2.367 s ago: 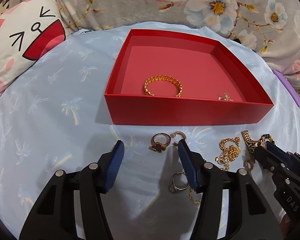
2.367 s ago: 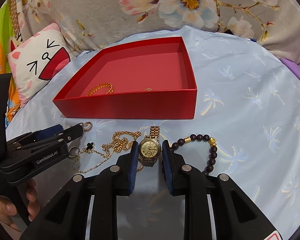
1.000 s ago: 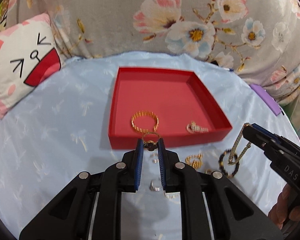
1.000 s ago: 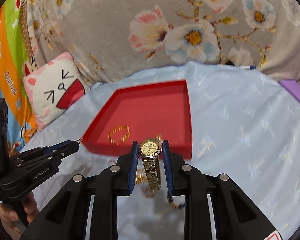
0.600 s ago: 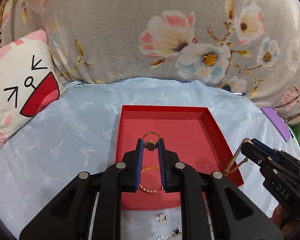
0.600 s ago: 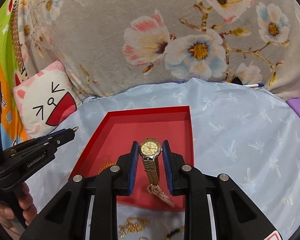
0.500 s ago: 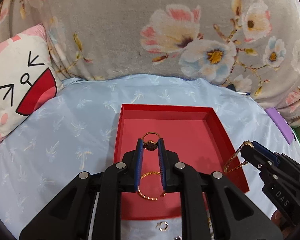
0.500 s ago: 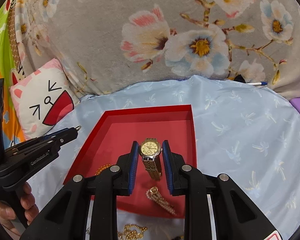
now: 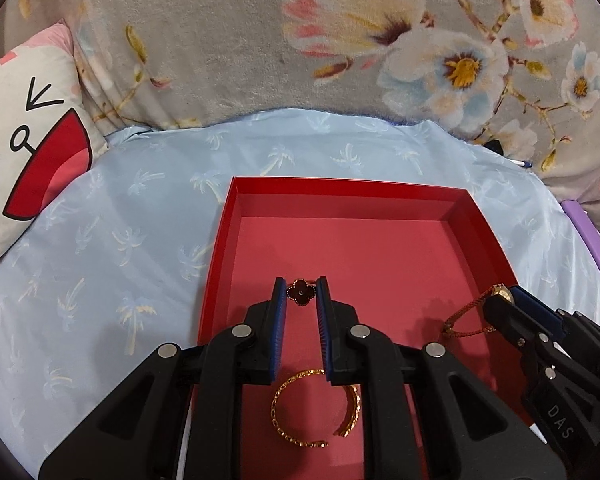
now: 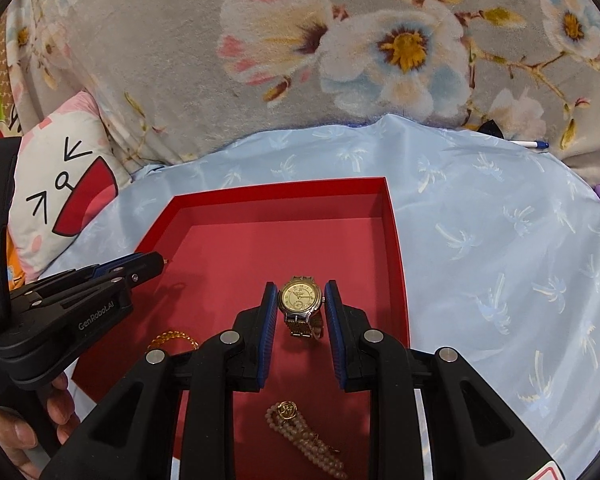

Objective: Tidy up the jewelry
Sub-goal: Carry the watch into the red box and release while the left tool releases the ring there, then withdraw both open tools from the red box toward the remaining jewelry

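Note:
A red tray lies on the pale blue cloth. My left gripper is low over the tray, shut on a gold ring with a dark clover. My right gripper is over the tray's right side, its jaws now slightly apart beside a gold watch that still sits between the pads; in the left wrist view it shows at the right with the watch strap hanging. A gold bangle and a pearl bracelet lie in the tray.
A cat-face cushion leans at the left. A floral blanket rises behind the cloth. A purple object sits at the right edge, and a pen lies at the back right.
Both grippers have dropped lower into the tray with the ring and the watch. The right jaws have widened a little around the watch.

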`<state>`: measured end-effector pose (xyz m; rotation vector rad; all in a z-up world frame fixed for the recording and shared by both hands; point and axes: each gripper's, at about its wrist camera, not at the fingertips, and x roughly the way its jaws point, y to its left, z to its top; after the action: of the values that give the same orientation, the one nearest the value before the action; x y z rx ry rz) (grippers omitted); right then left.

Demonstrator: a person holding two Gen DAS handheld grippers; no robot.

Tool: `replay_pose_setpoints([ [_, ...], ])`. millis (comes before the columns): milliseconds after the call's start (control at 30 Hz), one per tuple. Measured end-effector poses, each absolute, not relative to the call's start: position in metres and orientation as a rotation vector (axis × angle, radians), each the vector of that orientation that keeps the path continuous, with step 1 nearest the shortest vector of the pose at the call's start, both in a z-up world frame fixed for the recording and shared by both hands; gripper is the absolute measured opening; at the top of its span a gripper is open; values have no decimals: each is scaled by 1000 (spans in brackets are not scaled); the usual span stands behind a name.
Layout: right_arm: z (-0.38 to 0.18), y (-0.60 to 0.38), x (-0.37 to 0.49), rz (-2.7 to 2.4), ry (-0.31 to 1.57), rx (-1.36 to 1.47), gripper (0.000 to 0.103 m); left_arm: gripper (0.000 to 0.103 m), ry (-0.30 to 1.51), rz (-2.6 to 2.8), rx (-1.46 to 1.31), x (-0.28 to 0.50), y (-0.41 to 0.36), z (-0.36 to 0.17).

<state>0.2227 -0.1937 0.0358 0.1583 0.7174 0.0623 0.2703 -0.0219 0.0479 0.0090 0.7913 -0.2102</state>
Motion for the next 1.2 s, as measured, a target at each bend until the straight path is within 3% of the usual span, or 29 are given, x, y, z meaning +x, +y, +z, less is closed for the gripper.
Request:
replay_pose_setpoints([
  [67,35,-194,223,63,710,153,23,16,792,-199,12,273,-22,45],
  [100,36,-194,222,54,700,150,24,22,793,-191,12,274,-22,44],
  [133,37,-195,222,52,697,150,25,37,796,-177,13,276,-22,42],
  [233,40,-198,218,54,682,163,27,55,784,-150,2,276,-17,42],
  [533,56,-204,175,64,643,170,28,58,750,-138,-23,250,6,58],
  [667,56,-207,139,53,637,163,36,58,727,-125,-8,219,18,65],
  [767,50,-210,114,50,654,184,37,61,725,-131,-14,196,25,66],
  [1200,13,-217,32,-10,738,205,37,68,759,-154,4,101,29,29],
])
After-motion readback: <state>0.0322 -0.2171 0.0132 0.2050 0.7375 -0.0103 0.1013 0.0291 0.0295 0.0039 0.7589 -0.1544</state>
